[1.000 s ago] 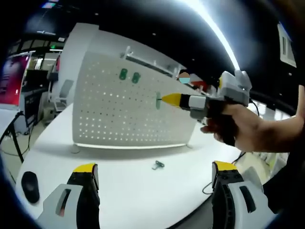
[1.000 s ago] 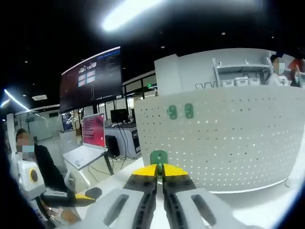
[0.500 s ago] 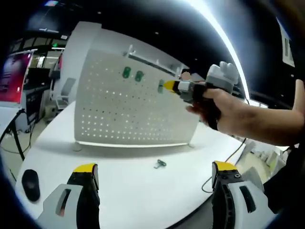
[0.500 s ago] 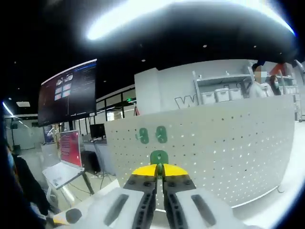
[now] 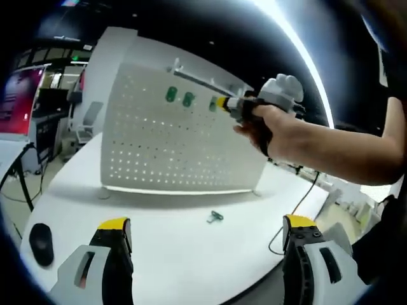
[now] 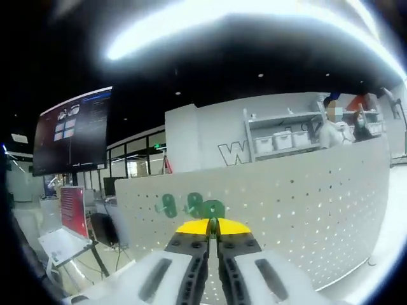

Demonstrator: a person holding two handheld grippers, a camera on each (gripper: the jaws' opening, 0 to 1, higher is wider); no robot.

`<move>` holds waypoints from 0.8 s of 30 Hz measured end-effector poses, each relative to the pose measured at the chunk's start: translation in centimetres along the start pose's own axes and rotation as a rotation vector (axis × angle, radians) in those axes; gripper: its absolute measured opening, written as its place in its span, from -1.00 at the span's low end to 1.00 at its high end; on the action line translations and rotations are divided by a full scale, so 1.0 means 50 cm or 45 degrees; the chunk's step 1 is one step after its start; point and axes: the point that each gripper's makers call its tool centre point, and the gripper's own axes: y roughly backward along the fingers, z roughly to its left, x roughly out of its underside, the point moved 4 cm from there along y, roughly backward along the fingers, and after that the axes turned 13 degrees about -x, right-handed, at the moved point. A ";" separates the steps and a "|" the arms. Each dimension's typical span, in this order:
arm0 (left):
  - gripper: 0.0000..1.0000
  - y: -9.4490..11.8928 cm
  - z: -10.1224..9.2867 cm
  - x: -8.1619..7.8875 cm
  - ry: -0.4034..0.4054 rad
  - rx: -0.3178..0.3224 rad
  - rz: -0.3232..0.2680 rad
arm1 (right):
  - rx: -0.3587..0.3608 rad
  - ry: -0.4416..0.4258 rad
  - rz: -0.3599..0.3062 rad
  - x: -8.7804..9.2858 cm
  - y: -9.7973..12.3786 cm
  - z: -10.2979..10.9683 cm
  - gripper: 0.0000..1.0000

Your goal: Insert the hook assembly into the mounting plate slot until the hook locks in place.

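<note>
a round white table (image 5: 172, 241) carries an upright white pegboard (image 5: 159, 146), the mounting plate of the task, standing on its lower edge near the table's far side. in the right gripper view the same pegboard (image 6: 305, 203) spans the frame, with a white shelf rack of bins (image 6: 280, 136) behind it and a large dark wall screen (image 6: 70, 130) off to the left.

a person's hand (image 5: 267, 124) holds the right gripper (image 5: 224, 103) up at the pegboard's top row. its yellow-tipped jaws are pressed together on a green hook (image 6: 213, 208), which sits against the board just beside two green hooks (image 6: 179, 204) already mounted there; in the left gripper view those two (image 5: 179, 96) show near the board's top edge, with the held hook (image 5: 213, 104) close to their right.

the left gripper (image 5: 206, 254) hangs low over the table, its jaws spread wide with nothing between them.

a black computer mouse (image 5: 39, 244) lies at the table's left edge. a small green hook piece (image 5: 214, 217) lies loose on the table in front of the pegboard.
</note>
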 end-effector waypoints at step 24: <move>1.00 -0.004 0.017 -0.004 0.041 -0.051 -0.005 | 0.073 0.163 -0.022 0.001 -0.096 -0.046 -1.00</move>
